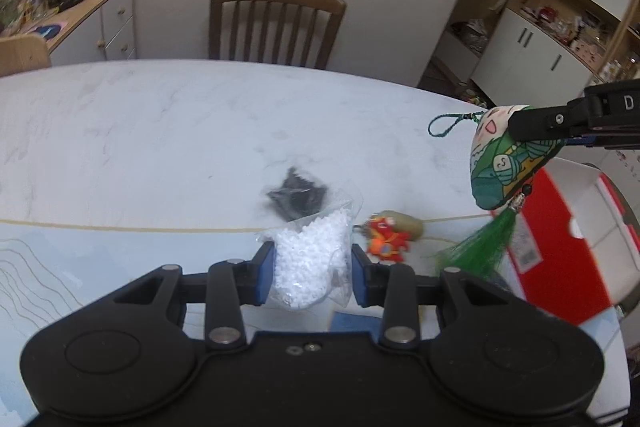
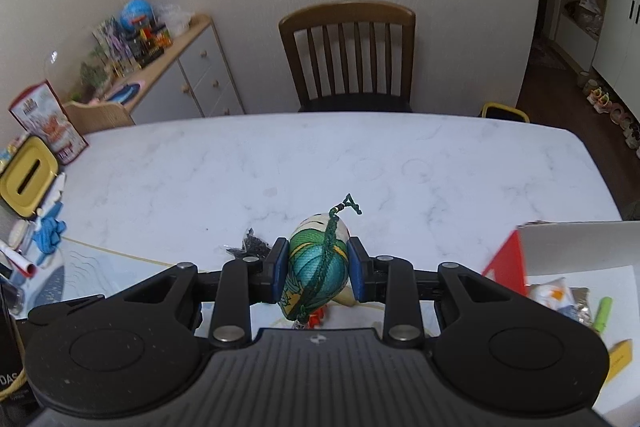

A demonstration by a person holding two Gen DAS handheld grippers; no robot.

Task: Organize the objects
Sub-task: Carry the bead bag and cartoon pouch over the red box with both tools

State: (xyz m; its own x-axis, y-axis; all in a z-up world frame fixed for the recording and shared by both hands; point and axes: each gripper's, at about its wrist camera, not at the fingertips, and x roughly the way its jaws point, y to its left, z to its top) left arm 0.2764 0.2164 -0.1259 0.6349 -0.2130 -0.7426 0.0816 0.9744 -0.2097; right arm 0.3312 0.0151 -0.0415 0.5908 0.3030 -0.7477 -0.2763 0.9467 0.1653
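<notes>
Between the right claw (image 2: 317,270) pads, the clamped sachet (image 2: 316,267) hides a red toy (image 2: 317,315); left claw (image 1: 313,271) grips a bead bag (image 1: 310,259)

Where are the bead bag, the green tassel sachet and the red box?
bag of white beads (image 1: 308,267), left wrist view, on the bead-filled middle between the pads.
green tassel sachet (image 2: 316,267), right wrist view, on the printed fabric body.
red box (image 1: 560,267), left wrist view, on its red outer wall.

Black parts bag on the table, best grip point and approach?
Judging from the left wrist view, pinch the crumpled clear film at the edge of the black parts bag, coming from above. It lies flat and loose on the table, partly under the bead bag.
</notes>
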